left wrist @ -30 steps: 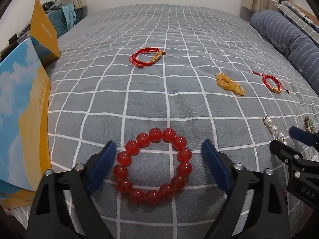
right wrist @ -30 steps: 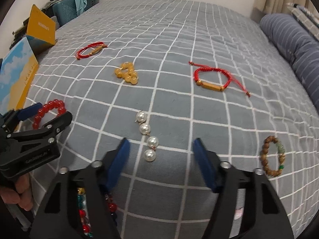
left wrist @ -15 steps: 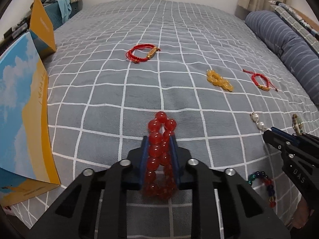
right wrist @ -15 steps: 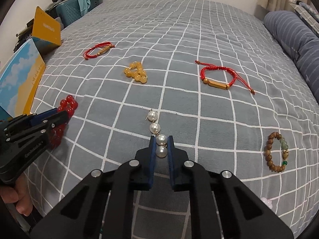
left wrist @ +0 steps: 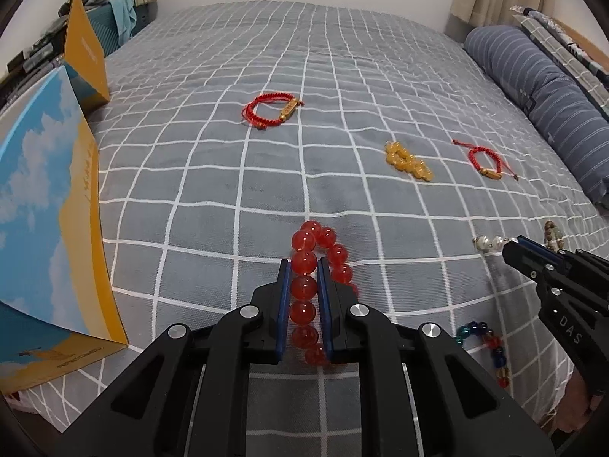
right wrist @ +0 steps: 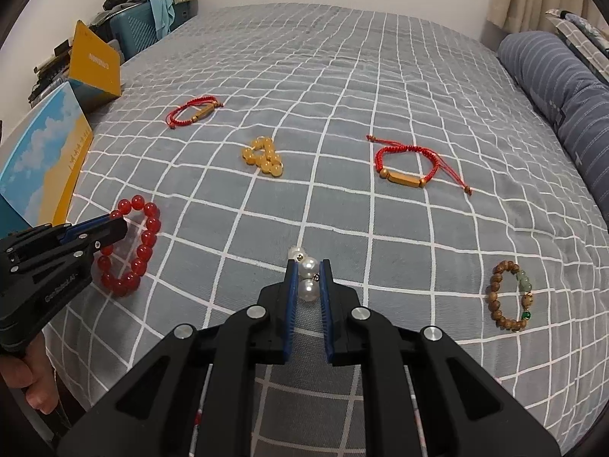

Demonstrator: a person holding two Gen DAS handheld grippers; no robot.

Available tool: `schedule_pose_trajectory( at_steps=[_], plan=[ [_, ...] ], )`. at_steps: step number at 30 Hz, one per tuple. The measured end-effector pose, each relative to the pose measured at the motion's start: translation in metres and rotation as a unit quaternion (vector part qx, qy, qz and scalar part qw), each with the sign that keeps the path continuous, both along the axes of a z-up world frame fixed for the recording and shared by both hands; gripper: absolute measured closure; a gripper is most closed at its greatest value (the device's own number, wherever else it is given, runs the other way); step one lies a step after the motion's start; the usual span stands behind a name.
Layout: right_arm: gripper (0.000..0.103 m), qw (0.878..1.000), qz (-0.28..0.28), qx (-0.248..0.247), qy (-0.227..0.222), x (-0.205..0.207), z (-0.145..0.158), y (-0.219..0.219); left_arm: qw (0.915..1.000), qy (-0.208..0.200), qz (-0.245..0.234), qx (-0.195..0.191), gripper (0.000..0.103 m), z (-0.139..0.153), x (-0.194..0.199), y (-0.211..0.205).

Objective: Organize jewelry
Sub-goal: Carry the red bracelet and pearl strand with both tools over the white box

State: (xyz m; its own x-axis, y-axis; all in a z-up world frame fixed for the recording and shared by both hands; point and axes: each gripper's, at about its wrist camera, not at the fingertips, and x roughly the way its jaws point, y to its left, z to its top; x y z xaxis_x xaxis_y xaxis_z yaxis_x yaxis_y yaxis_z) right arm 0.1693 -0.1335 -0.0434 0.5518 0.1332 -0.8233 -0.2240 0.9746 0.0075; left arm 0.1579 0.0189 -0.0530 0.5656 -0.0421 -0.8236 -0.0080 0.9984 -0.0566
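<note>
**Pinching two pieces at once, boxes off to the left**

Gripping both items, neither claw had any free span. The left claw (left wrist: 304, 262) was pressed onto the red bead bracelet (left wrist: 304, 289), squashed into a long loop running straight out from the pads toward frame centre, far end past the tips; lifted or resting on the bed, could not tell. The right claw (right wrist: 307, 262) pinched the pearl strand (right wrist: 308, 278), also lying along the finger axis, one pearl poking beyond the tips.

The key relation, as a judgement: if the open boxes were the drop spot, the blue-and-yellow box (left wrist: 49, 209) sat at the left edge of the left wrist view, just beside the left claw, so the left hand was nearer; the right claw was well apart from it, with the left tool between. The second yellow box (left wrist: 82, 53) stood upper left, farther back.

Other pieces on the checked bed (left wrist: 342, 76):
- red cord bracelet (left wrist: 272, 110), upper centre
- amber bead cluster (left wrist: 407, 162), right of centre
- second red cord bracelet (right wrist: 407, 163), right side
- wooden bead bracelet (right wrist: 510, 295), lower right
- multicolour bead bracelet (left wrist: 487, 350), lower right, near the right tool

Nothing lay between the left claw and the near box. Crossing arms looked like the main risk for the right.
</note>
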Motion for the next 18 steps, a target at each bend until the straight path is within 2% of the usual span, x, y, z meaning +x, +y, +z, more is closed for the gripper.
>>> schedule_pose_trajectory(
  at_steps=[18],
  plan=[
    [0.092, 1.0, -0.008, 0.0, -0.029, -0.012, 0.032, 0.002, 0.9996, -0.025, -0.01, -0.007, 0.09, 0.037, -0.016, -0.006]
  ],
)
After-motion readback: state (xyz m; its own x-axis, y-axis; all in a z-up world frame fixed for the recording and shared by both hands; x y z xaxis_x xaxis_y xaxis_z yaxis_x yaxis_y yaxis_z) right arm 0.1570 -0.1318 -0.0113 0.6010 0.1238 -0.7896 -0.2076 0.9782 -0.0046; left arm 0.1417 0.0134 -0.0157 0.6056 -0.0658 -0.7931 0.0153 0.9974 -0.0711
